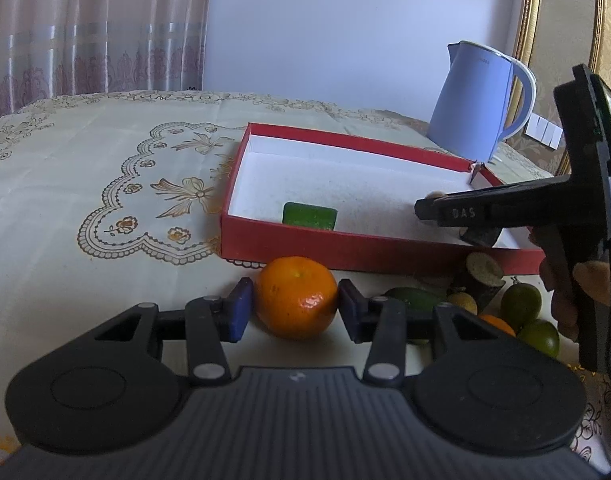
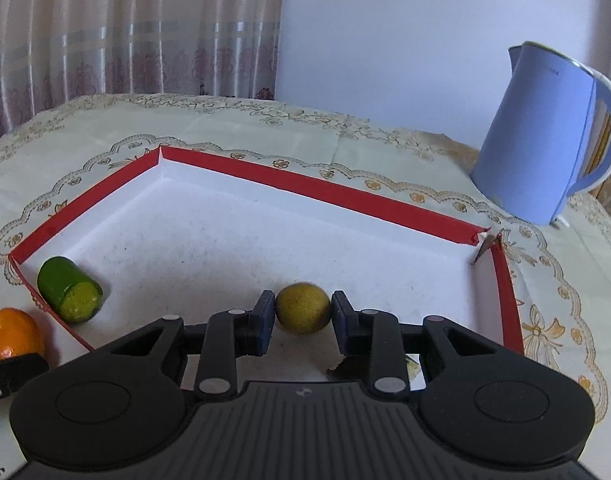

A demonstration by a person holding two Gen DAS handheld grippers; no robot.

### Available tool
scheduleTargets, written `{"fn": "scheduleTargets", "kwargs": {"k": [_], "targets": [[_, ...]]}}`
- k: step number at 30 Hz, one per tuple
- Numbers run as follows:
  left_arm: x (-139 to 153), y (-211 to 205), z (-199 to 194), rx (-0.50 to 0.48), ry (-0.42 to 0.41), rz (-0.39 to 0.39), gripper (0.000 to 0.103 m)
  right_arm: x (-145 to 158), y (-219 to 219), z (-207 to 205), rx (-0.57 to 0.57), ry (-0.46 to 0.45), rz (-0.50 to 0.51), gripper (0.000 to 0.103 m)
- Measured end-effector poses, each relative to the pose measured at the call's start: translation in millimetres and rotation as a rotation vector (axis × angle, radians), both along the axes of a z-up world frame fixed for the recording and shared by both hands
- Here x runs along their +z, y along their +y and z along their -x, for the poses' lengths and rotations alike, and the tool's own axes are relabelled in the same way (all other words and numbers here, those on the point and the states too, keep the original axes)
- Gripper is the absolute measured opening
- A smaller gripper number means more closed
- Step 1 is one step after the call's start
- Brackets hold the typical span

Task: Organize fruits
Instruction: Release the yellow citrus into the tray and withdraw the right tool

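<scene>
Orange and round, a glossy tangerine [image 1: 295, 298] sits on the cream embroidered tabletop [image 1: 105, 152], clamped between the blue pads of the left claw [image 1: 293, 308], just in front of the near wall of the shallow red cardboard box with a white floor [image 1: 305, 244]. The right claw [image 2: 303, 312] is clenched on a small yellow-green lime [image 2: 303, 307], held over the box floor near its right wall. Only the left view shows more loose fruit [image 1: 521, 304] waiting outside; only the right shows the cut green cucumber piece [image 2: 70, 295] lying on its side in the box's left corner.
</scene>
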State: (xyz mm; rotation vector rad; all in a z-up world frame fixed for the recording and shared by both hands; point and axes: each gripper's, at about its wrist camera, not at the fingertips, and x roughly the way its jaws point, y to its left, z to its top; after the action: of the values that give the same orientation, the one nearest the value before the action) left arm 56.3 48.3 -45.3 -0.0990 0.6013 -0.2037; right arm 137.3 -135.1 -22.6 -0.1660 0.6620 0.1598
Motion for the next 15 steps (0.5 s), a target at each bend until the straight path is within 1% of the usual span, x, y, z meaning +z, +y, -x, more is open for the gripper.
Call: {"fn": "scheduleTargets", "kwargs": {"k": [5,10,15], "targets": [[0.1,-0.1,0.1,0.000,0.000,0.000,0.042,11.7,-13.4,15.2,-0.010,-0.031,-0.058,0.030],[-0.3,-0.2,-0.5,0.000,0.000,-0.004,0.042,17.8,-32.2,58.5,-0.020,-0.103,-0.079,0.030],[-1.3,-2.1,-0.6,0.002,0.000,-0.020,0.043,18.6,-57.9,94.5,-0.051,-0.103,-0.142,0.030]]}}
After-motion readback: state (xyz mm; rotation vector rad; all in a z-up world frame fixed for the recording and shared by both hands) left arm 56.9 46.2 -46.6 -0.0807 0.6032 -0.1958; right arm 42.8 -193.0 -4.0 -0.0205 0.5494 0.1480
